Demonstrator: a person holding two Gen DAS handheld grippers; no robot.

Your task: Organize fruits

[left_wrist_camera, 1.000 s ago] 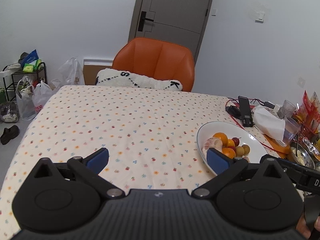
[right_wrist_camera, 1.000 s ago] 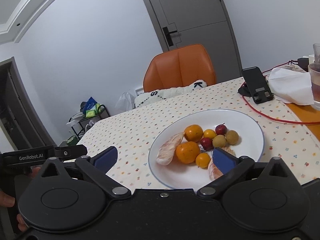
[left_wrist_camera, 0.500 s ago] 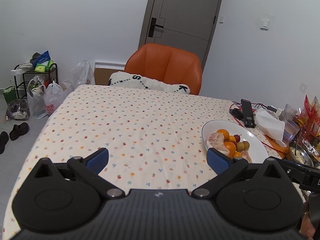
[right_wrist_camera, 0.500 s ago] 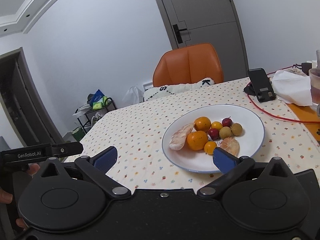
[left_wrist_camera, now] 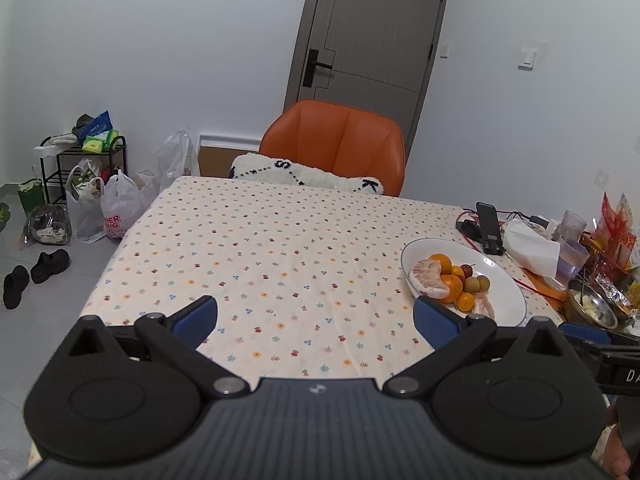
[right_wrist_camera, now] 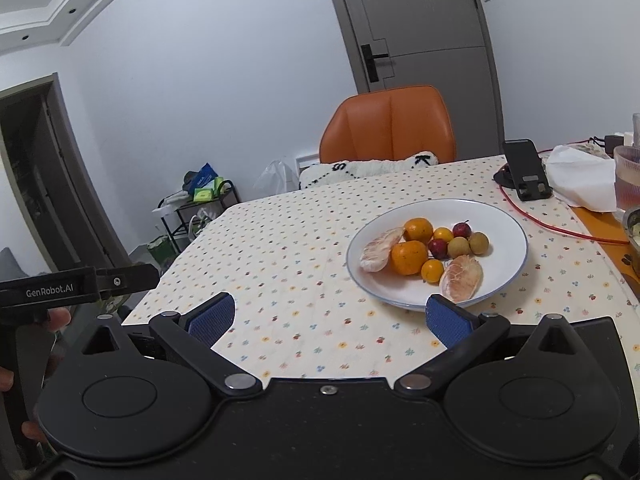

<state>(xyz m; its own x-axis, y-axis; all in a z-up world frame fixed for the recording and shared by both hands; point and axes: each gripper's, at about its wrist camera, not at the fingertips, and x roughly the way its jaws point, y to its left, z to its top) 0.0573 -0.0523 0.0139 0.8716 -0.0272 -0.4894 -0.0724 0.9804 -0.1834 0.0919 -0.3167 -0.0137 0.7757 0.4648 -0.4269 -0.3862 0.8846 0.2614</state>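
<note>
Both tools are held low over the near edge of the bench [left_wrist_camera: 280, 248], which is covered in a cream cloth with small coloured dots. The left tool [left_wrist_camera: 316, 318] has its blue-padded fingers [left_wrist_camera: 198, 316] spread wide apart with only bare cloth between them. The right tool [right_wrist_camera: 328, 318] is likewise spread wide and grips nothing.

The white plate [right_wrist_camera: 504, 256] with a thin blue rim sits just ahead of the right tool, slightly to its right; the tool's right finger overlaps the plate's near rim in the right wrist view, though I cannot tell whether it touches. From the left tool the same plate [left_wrist_camera: 504, 284] lies ahead and well off to the right.

On the plate the fruit is clustered together: two larger oranges [right_wrist_camera: 409, 257], two small orange fruits [right_wrist_camera: 433, 270], two dark red fruits [right_wrist_camera: 438, 248], two brownish-green round fruits [right_wrist_camera: 478, 242], and two peeled citrus segments [right_wrist_camera: 461, 278], one at the left of the heap and one at its near edge.

Farther ahead and right of the plate stand a black phone holder [right_wrist_camera: 527, 174], a red cable [right_wrist_camera: 560, 230] and a crumpled white tissue [right_wrist_camera: 582, 178]. An orange chair [left_wrist_camera: 334, 140] with a white cushion [left_wrist_camera: 308, 174] stands at the bench's far side, before a grey door [left_wrist_camera: 372, 32].
</note>
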